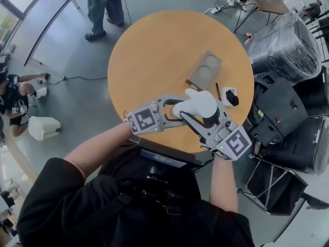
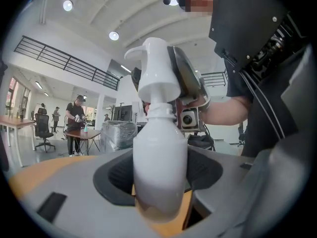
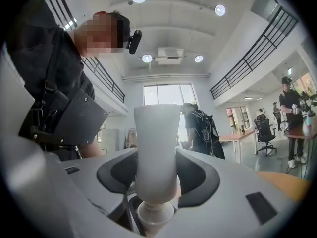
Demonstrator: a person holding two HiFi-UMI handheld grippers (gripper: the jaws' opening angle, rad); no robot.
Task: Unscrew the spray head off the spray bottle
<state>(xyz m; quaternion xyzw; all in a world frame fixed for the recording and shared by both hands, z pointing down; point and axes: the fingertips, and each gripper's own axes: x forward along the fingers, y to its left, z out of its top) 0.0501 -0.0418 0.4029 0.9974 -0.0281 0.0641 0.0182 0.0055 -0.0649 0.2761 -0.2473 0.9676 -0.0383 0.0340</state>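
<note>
Over the near edge of the round wooden table (image 1: 154,50) I hold a white spray bottle (image 1: 198,107) between both grippers. My left gripper (image 1: 172,109) comes in from the left, and its jaws are shut on the bottle's body (image 2: 159,167). The spray head (image 2: 156,68) rises above that body, with the right gripper (image 2: 190,108) just behind it. My right gripper (image 1: 208,118) comes in from the right. In the right gripper view its jaws (image 3: 157,177) press on both sides of the white spray head (image 3: 156,148), above the threaded collar (image 3: 155,214).
On the table beyond the bottle lie a cardboard tray with two round recesses (image 1: 204,70), a thin dark stick (image 1: 218,91) and a small black-and-white object (image 1: 230,95). Black equipment cases (image 1: 280,112) and a wrapped bundle (image 1: 285,45) stand to the right. A person (image 1: 105,9) stands past the table.
</note>
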